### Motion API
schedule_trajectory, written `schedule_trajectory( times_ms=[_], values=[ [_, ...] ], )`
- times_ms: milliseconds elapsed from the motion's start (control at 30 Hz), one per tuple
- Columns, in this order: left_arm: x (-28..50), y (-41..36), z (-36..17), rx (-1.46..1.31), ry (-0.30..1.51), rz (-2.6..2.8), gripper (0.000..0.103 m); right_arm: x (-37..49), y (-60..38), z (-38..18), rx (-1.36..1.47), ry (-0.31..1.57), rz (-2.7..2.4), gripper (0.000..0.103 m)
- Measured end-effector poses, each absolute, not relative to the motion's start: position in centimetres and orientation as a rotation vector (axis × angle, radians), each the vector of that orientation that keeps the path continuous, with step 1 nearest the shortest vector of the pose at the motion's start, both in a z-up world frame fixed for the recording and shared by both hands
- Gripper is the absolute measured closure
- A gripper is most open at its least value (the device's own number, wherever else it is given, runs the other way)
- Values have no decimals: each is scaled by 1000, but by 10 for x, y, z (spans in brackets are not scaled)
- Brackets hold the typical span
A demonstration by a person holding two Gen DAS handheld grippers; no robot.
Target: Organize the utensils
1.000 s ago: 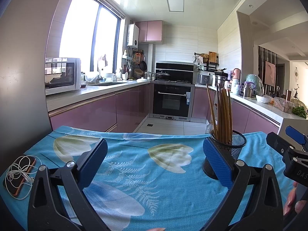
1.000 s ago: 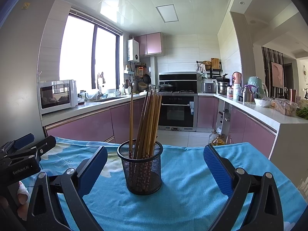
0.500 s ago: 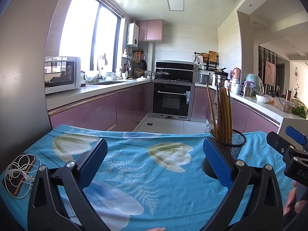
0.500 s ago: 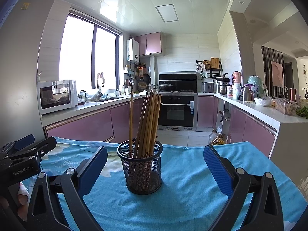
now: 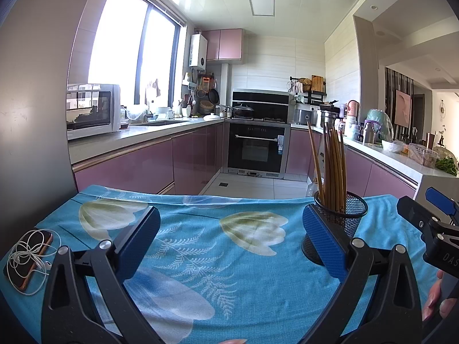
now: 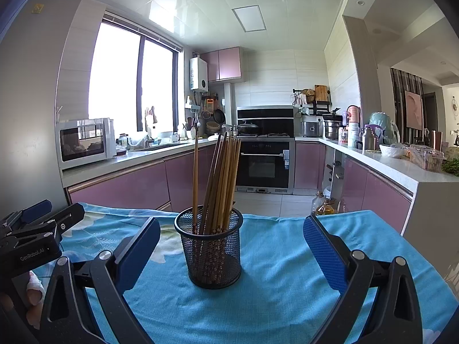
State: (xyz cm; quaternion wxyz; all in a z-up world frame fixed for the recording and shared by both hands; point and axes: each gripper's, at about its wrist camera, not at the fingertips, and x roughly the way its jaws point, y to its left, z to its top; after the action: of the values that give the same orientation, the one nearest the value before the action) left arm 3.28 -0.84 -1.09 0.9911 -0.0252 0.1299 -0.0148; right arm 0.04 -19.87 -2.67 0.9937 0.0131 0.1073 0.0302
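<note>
Holder (image 6: 210, 250) between spread right tongs (image 6: 231, 250)

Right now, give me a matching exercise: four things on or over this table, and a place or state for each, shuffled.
Things:
1. chopsticks
2. phone
3. right gripper
4. mesh cup

Places or states:
A. open, with nothing held
B. standing on the blue cloth
C. upright in the cup
D. lying flat under white earphones

Pairs: 1-C, 2-D, 3-A, 4-B

A phone (image 5: 30, 258) tangled in white earphones (image 5: 27, 253) lies on the blue floral tablecloth (image 5: 218, 258).
</note>
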Motion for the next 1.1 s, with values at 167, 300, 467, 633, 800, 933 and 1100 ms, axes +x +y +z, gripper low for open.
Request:
schedule_trajectory(
  times_ms=[167,300,467,633,800,933,1100],
  values=[
    [32,-8,-12,-50,262,-29,5,0,-198,-27,27,215,62,6],
    [33,-8,-11,-50,262,-30,5,0,-198,-27,27,215,61,6],
    [32,-8,-11,-51,261,-30,5,1,-199,-27,26,215,61,6],
    [32,-9,-12,-50,263,-29,5,1,-198,-27,27,216,61,6],
    [32,-8,-12,-50,263,-29,5,1,-199,-26,27,215,61,6],
    [31,-9,-13,-51,263,-31,5,0,-198,-27,27,215,60,6],
    [32,-9,-13,-54,266,-35,5,1,-199,-26,28,216,61,6]
  ],
)
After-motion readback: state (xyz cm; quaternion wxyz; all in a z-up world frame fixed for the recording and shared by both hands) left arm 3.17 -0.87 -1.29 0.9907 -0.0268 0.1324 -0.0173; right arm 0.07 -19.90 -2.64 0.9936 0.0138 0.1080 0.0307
